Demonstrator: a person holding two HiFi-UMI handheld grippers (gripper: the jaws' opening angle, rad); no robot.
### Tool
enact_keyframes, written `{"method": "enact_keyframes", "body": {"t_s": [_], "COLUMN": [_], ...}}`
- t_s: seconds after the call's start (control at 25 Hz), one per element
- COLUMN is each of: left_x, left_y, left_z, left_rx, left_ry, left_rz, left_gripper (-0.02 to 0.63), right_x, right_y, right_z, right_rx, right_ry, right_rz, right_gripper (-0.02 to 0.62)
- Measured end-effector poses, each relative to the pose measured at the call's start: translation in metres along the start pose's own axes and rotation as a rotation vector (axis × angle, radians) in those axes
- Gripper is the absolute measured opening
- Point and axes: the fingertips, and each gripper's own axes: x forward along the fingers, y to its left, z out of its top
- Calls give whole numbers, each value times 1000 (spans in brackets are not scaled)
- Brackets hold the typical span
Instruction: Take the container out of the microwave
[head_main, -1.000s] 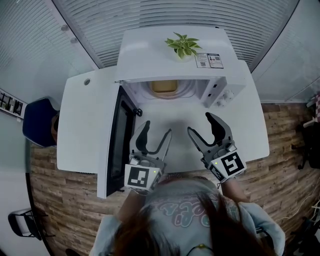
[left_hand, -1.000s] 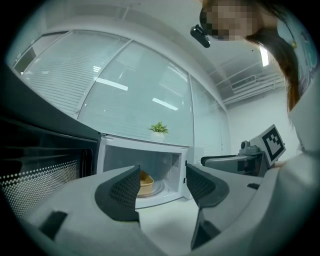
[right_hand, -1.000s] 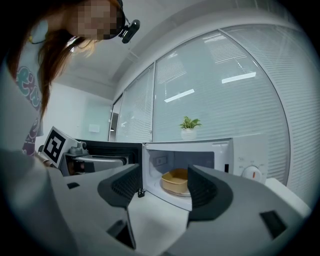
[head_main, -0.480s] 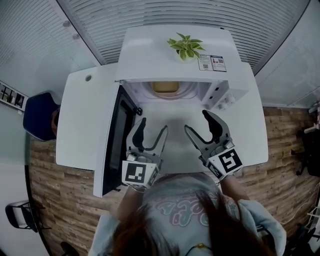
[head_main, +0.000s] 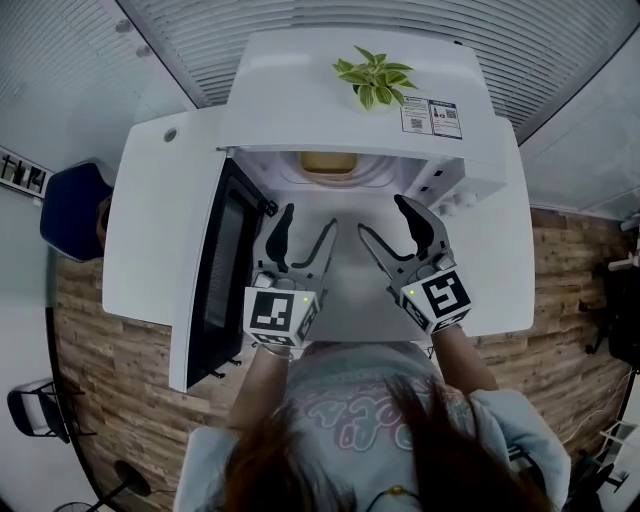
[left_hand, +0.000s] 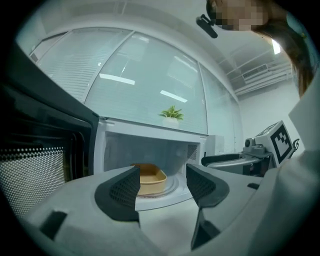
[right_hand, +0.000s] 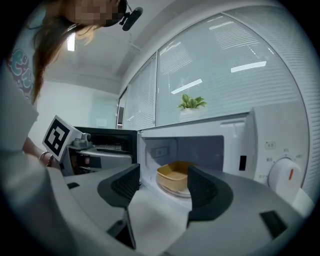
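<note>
1. Container (head_main: 328, 163): I see the tan tub sitting deep inside the open microwave (head_main: 340, 110), whose door (head_main: 215, 275) is swung out to the left.
2. My left gripper (head_main: 306, 222) hovers before the opening, jaws apart, holding nothing.
3. My right gripper (head_main: 387, 220) hangs beside it, jaws spread wide, equally empty.
4. I see a potted plant (head_main: 375, 80) on top of the microwave.

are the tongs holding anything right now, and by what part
Nothing is held. The left tongs and right tongs are both open and empty, short of the container, which sits inside the open microwave.
</note>
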Motion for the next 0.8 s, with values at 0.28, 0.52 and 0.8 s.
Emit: {"method": "enact_keyframes", "body": {"t_s": [0.28, 0.52, 0.8], "left_x": [25, 44, 65], "left_y": [18, 36, 52], "left_z": [-18, -33, -59], "left_rx": [-19, -24, 30], "left_ry": [56, 99, 201], "left_rz": [45, 76, 87], "left_gripper": [262, 262, 264], "right_x": [36, 61, 88], "right_y": [-14, -26, -34], "right_z": [-18, -33, -51], "right_rx": [-17, -9, -39], "right_ry": [43, 82, 142], "right_rz": [9, 2, 5], "right_gripper": [287, 287, 287]}}
